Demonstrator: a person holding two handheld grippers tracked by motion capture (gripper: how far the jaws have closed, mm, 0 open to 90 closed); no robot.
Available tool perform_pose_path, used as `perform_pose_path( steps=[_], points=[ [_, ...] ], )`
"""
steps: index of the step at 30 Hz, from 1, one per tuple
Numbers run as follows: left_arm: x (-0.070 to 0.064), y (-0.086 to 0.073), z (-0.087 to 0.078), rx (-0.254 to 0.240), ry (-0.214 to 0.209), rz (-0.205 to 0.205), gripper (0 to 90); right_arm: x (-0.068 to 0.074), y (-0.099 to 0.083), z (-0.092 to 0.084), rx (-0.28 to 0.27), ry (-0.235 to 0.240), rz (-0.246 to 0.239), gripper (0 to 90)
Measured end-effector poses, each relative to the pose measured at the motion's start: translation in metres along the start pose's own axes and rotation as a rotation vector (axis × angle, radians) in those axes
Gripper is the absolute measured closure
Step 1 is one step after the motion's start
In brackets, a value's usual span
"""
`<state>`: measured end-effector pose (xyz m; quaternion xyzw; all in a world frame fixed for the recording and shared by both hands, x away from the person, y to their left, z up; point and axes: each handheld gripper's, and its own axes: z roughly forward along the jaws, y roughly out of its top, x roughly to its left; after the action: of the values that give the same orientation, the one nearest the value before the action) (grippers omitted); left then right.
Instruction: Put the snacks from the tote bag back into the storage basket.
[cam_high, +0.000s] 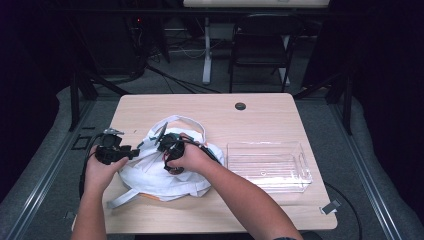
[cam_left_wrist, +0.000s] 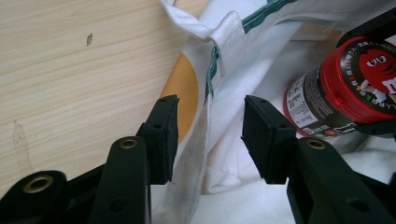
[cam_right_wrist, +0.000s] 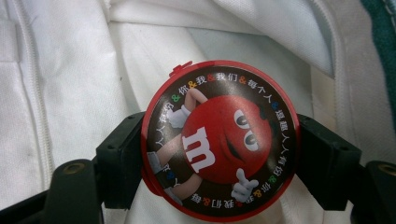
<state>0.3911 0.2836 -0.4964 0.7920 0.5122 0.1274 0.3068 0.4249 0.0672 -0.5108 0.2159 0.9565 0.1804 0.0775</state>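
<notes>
The candy tub (cam_right_wrist: 219, 140) sits between the two black fingers (cam_right_wrist: 119, 161) of the right gripper (cam_right_wrist: 219, 158), which press on its sides and grasp it just under the red lid. The lid faces the camera in the right gripper view and carries the red M&M's character with a white letter "m" on its body, white gloves and two eyes; around the dark edge runs a ring of small white Chinese characters separated by coloured "&" signs, too small for me to read with certainty. A small red tab stands out from the lid's rim on the side away from the fingers. In the left gripper view the tub's side shows a dark label with fine white print, not readable. The tub lies inside the mouth of the white cloth bag (cam_left_wrist: 261, 56), whose fabric is all around the right fingers. The left gripper (cam_left_wrist: 208, 135) has its fingers released, apart from each other, with the bag's hemmed edge running between them; I cannot tell if a pad touches it. The bag has a green stripe and an orange round print beside the left finger. The wooden table (cam_high: 270, 120) lies beneath, and a clear plastic tray (cam_high: 267, 165) stands near the bag.
</notes>
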Motion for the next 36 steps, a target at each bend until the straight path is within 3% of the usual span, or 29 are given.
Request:
perform_pose_path(
  steps=[12, 36],
  points=[
    [0.000, 0.000, 0.000, -0.005, 0.002, 0.000, 56.2, 0.003, 0.001, -0.008, 0.012, 0.018, -0.006, 25.1],
    [0.002, -0.001, -0.004, -0.017, 0.003, -0.012, 56.1, 0.011, 0.008, -0.046, -0.017, 0.045, -0.044, 25.1]
  ],
)
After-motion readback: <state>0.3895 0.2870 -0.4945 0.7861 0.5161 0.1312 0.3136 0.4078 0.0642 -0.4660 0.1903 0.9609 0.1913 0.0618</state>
